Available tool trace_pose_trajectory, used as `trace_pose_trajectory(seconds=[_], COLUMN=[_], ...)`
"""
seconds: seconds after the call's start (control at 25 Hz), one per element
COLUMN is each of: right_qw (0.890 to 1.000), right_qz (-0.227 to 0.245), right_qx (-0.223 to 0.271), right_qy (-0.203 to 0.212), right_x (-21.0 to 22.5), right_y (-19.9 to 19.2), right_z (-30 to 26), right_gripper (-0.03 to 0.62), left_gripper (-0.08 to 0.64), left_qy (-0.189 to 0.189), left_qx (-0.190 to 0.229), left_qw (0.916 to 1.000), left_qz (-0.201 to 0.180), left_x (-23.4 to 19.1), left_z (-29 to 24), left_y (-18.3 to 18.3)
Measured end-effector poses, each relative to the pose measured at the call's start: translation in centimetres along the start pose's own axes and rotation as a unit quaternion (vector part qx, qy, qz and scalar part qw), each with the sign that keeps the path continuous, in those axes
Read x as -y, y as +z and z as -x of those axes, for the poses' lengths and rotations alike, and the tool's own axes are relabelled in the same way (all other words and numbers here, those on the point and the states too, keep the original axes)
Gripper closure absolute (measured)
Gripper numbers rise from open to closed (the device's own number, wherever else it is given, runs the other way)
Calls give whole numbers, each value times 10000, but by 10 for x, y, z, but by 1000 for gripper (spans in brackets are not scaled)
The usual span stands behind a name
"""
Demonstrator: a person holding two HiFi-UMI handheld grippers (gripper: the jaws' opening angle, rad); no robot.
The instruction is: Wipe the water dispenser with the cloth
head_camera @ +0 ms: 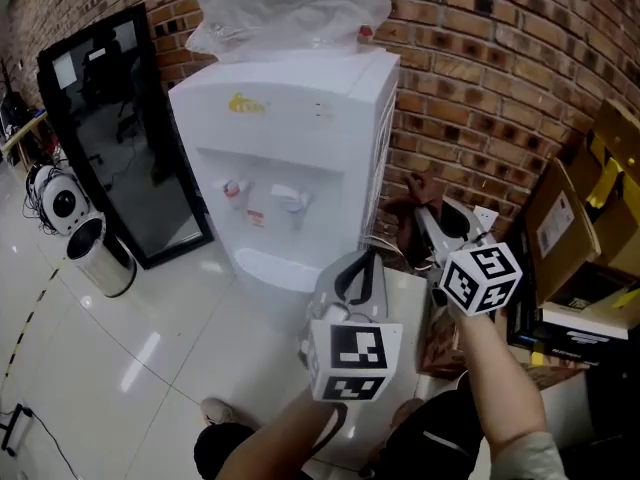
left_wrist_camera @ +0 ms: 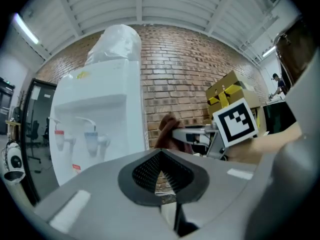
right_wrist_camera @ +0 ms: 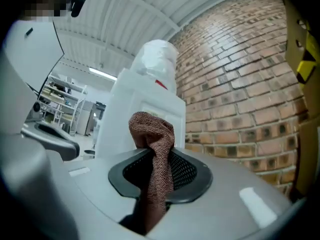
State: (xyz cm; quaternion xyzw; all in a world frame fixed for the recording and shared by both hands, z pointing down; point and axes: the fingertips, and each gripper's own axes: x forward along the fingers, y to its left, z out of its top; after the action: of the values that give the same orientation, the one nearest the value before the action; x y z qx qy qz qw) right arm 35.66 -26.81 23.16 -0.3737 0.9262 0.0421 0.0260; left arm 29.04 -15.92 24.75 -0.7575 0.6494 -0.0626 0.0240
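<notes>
The white water dispenser (head_camera: pixel 290 138) stands against the brick wall, with red and blue taps in its recess. My right gripper (head_camera: pixel 432 223) is to the right of the dispenser's side, shut on a brown cloth (head_camera: pixel 418 190). In the right gripper view the cloth (right_wrist_camera: pixel 155 134) bunches above the jaws and hangs down between them, with the dispenser (right_wrist_camera: pixel 145 94) ahead. My left gripper (head_camera: pixel 358 268) hovers in front of the dispenser's lower body. In the left gripper view its jaws (left_wrist_camera: pixel 160 156) are shut with nothing in them, and the cloth (left_wrist_camera: pixel 167 129) shows beyond.
A clear plastic bag (head_camera: pixel 290 8) covers the dispenser's top. A black glass panel (head_camera: pixel 120 128) leans on the wall at left, with a steel bin (head_camera: pixel 100 258) before it. Cardboard boxes (head_camera: pixel 580 218) are stacked at right. The floor is glossy white tile (head_camera: pixel 150 368).
</notes>
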Motion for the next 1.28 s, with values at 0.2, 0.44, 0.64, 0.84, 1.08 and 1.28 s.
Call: trace_pose_trajectory(seconds=[0.2,0.44,0.64,0.84,1.08,1.28], right_qw=[9945,9798,9864,9857,9914,9975], right_qz=[389,935,893,-117,-1,245], right_qx=[951,1669,1305,1678,1255,575], right_qy=[218,577,453,-4,-375,-331], right_x=[-13,-38,-35,-3,10,7], right_y=[127,247,230,209,171,107], right_z=[-15,-46,-91,-86,-79,-79], right_gripper=[495,495,494,495,496,495], left_gripper=[560,560,560,560,560,560], left_qy=[152,204,242,407,499,390], left_qx=[177,179,165,243,-77,66], left_qw=[9996,9996,9995,9988,9987,9992], left_qz=[-151,-41,121,149,26,63], left_x=[-14,-25,-25,-20,-22,-6], left_z=[11,4,5,10,6,1], left_y=[31,29,23,23,-7,-4])
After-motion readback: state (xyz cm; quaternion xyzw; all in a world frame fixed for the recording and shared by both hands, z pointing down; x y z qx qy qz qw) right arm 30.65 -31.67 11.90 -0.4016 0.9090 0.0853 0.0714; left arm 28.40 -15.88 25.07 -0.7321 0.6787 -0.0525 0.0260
